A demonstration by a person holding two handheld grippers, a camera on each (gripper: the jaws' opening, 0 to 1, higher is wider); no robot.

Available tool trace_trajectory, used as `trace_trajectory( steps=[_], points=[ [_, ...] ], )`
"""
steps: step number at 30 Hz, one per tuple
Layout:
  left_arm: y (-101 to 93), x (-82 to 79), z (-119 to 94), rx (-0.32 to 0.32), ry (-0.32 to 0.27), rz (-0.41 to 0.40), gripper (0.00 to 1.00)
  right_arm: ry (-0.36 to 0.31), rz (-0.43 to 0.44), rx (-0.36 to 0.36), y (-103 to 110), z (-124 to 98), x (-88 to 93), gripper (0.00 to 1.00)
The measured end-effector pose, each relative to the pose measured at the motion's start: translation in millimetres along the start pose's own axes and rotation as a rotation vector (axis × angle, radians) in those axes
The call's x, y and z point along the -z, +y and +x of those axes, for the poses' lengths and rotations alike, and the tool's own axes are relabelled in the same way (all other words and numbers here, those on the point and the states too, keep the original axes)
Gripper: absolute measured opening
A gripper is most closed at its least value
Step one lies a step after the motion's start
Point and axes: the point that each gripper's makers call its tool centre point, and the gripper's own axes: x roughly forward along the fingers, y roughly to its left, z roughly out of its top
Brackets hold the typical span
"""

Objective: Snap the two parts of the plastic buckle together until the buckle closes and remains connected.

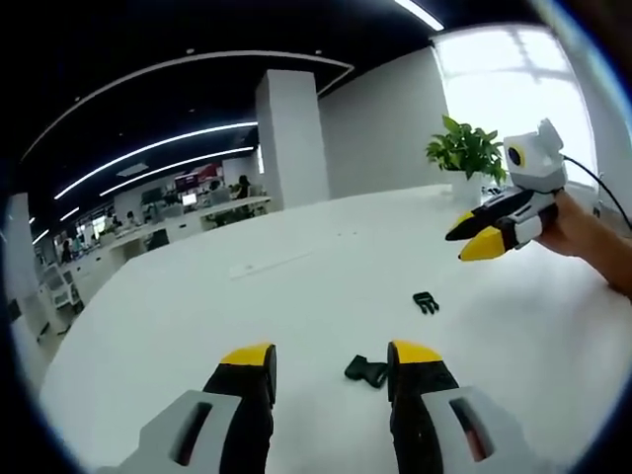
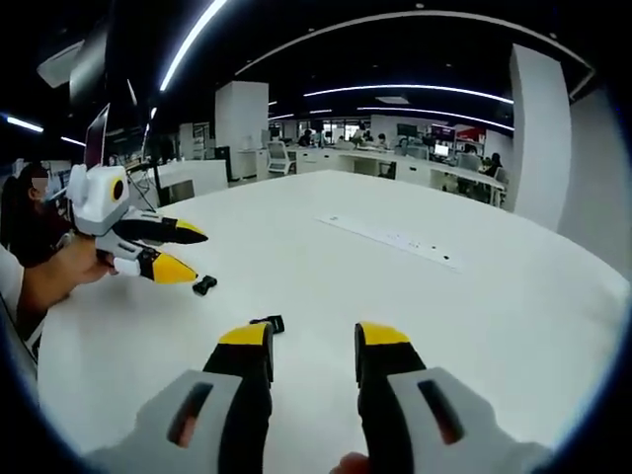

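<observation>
White table (image 1: 296, 296), two buckle halves loose, both tongs empty.

Table bears both black parts well apart: one half (image 1: 366, 371) sits just ahead of the left gripper (image 1: 331, 357), near its right jaw; the other half (image 1: 426, 302) lies farther out, below the right gripper (image 1: 470, 233) held in a hand (image 1: 578, 232). Left jaws stand wide; in the right gripper view the right gripper (image 2: 310, 342) is wide too, a half (image 2: 269, 323) at its left jaw tip, the other (image 2: 204, 285) near the left gripper (image 2: 180, 251). Risks: smooth top, small parts likely skid when pinched; a skewed grip would misalign prongs and socket. Which half is male cannot be told; detail too small.
</observation>
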Motion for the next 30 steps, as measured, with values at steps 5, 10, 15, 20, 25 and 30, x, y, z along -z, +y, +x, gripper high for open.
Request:
trace_trajectory(
  steps=[5, 10, 15, 20, 25, 30],
  points=[
    [-2.4, 4.7, 3.2, -0.002, 0.010, 0.003, 0.45, 0.007, 0.010, -0.003, 3.5, 3.2, 4.1, 0.33],
    [-4.1, 4.7, 3.5, 0.003, 0.010, -0.004, 0.45, 0.017, 0.001, -0.009, 8.1, 5.5, 6.6, 0.33],
    [-4.6, 6.2, 5.1, -0.003, 0.014, 0.011, 0.45, 0.025, -0.007, -0.009, 9.1, 6.6, 8.3, 0.33],
    [-2.8, 7.3, 6.2, -0.011, 0.019, 0.020, 0.45, 0.038, -0.021, -0.002, 8.1, 9.6, 12.1, 0.33],
    [-0.7, 8.0, 5.2, -0.021, 0.022, 0.027, 0.44, 0.053, -0.027, -0.001, 8.1, 11.5, 16.2, 0.33],
    [0.3, 11.0, 4.9, -0.020, 0.035, 0.028, 0.44, 0.062, -0.030, -0.003, 8.5, 13.1, 18.6, 0.33]
  ],
)
